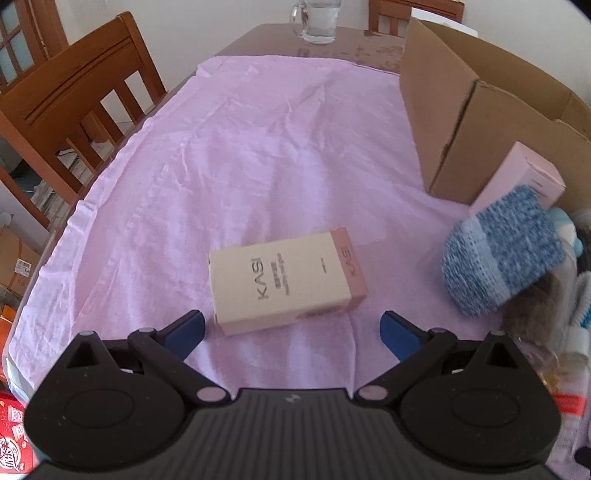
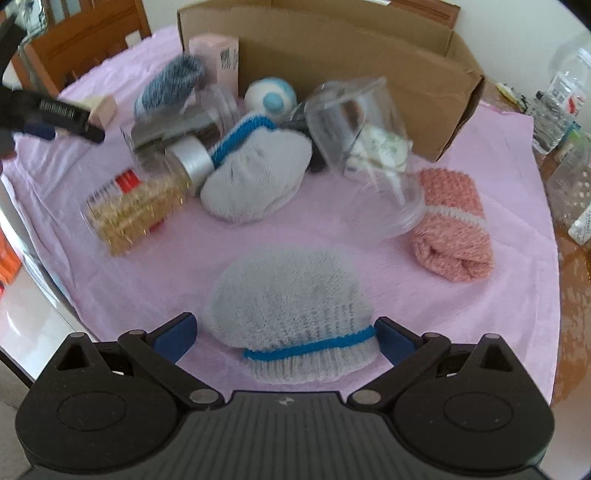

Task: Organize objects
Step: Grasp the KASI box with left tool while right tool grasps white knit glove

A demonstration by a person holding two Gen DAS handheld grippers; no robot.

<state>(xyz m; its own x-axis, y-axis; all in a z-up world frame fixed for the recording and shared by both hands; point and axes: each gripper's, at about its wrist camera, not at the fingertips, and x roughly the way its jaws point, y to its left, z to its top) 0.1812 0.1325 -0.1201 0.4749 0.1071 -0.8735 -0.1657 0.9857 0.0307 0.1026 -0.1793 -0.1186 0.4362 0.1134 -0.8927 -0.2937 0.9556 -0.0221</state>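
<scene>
In the left wrist view my left gripper [image 1: 291, 332] is open and empty, just short of a cream and pink KASI box [image 1: 286, 280] lying flat on the pink cloth. A blue knitted roll [image 1: 502, 251] lies to the right. In the right wrist view my right gripper [image 2: 284, 338] is open, its fingers either side of a grey knitted hat with a blue band [image 2: 295, 314]. Beyond lie a white sock with blue cuff [image 2: 258, 173], a pink knitted roll [image 2: 452, 225], a clear cup [image 2: 365, 147] and a jar of gold bits [image 2: 136, 210].
An open cardboard box [image 2: 351, 66] stands at the back of the cloth, with a pink carton [image 2: 218, 59] leaning on it. A glass mug [image 1: 319, 18] stands at the table's far end. Wooden chairs [image 1: 74, 92] stand on the left. Plastic bottles [image 2: 561, 96] stand on the right.
</scene>
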